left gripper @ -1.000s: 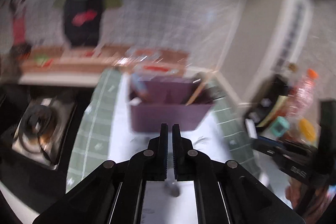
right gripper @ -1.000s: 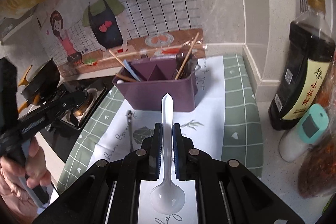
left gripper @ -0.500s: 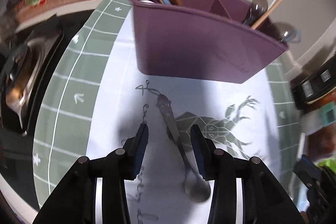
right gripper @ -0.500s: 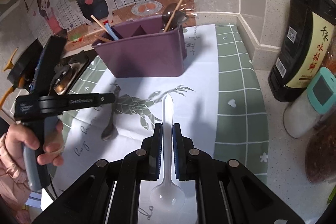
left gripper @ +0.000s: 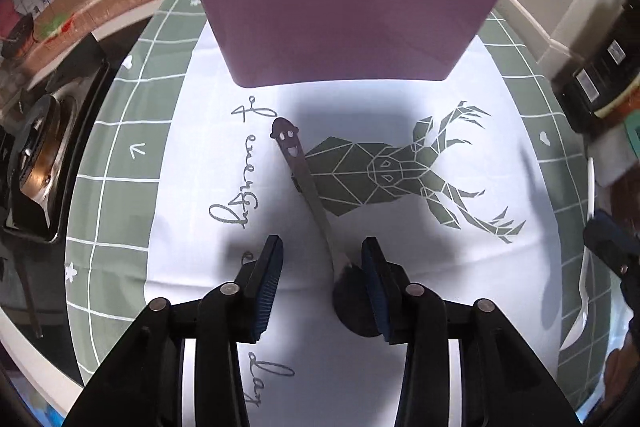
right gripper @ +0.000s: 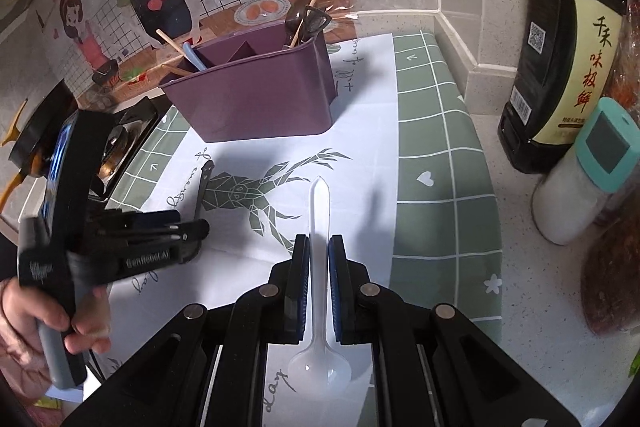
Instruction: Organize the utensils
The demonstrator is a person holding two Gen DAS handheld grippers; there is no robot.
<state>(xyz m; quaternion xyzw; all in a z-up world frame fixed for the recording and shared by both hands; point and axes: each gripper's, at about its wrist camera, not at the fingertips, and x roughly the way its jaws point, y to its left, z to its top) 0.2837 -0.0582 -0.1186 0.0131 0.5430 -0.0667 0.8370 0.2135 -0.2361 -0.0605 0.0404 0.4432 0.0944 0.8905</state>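
A purple divided utensil holder (left gripper: 344, 11) stands on the mat's far side; it also shows in the right wrist view (right gripper: 256, 95), holding chopsticks, a blue spoon and dark spoons. A metal spoon with a smiley-face handle (left gripper: 306, 183) lies on the mat. My left gripper (left gripper: 322, 259) is open and low over the spoon, jaws on either side of its lower handle, the right one over the bowl. My right gripper (right gripper: 318, 259) is shut on a white plastic spoon (right gripper: 320, 291), handle pointing forward, bowl toward me. The left gripper (right gripper: 192, 231) shows at the left.
A white and green mat with a deer print (left gripper: 384, 171) covers the counter. A stove and pan (left gripper: 36, 163) sit left. A dark soy sauce bottle (right gripper: 560, 67) and a white shaker with teal lid (right gripper: 584, 179) stand right, by the wall corner.
My left gripper opened, tipped down and moved in over the metal spoon on the mat. My right gripper pulled back from the holder, still holding the white spoon.
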